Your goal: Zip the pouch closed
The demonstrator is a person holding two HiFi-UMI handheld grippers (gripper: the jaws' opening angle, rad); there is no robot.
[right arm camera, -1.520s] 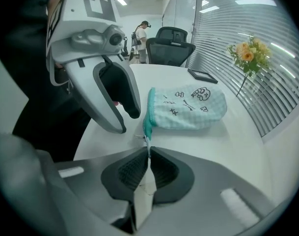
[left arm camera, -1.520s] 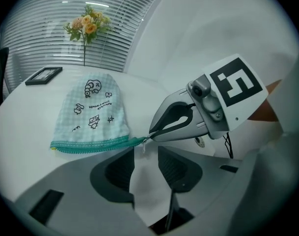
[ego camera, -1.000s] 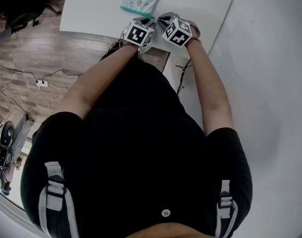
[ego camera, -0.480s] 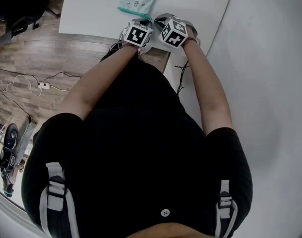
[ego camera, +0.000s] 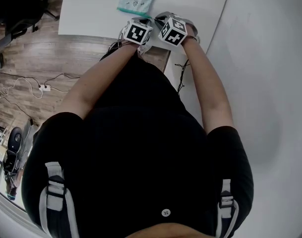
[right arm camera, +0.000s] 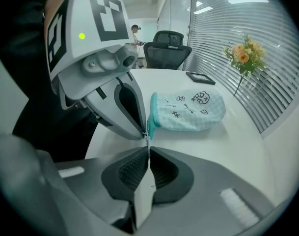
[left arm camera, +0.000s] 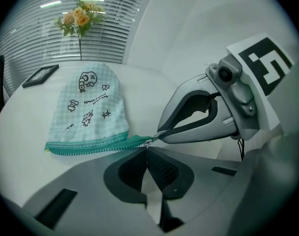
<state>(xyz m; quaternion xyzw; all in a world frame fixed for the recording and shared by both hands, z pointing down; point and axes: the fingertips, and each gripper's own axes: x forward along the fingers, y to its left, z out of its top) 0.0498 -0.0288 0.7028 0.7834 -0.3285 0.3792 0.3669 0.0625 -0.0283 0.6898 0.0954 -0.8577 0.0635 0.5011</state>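
1. Left gripper view: pouch (left arm camera: 90,107) lies flat on the tabletop (left arm camera: 154,87), teal zipper (left arm camera: 90,145) along its near edge.
2. Left hand-held gripper (left arm camera: 148,150) is pinched tight on the zipper's right end. Right hand-held gripper (right arm camera: 148,142) is clamped on the same end. Can't tell which one has the slider.
3. Progress: grips look set, but the slider run along the zipper is probably all still to do.
4. Pose: both pitched steeply down, side by side, tips meeting at that corner.

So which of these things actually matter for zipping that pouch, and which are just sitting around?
In the job: pouch, zipper, left gripper, right gripper, both jaws shut at the zipper's end.
Lying about: flowers, dark frame, office chair.
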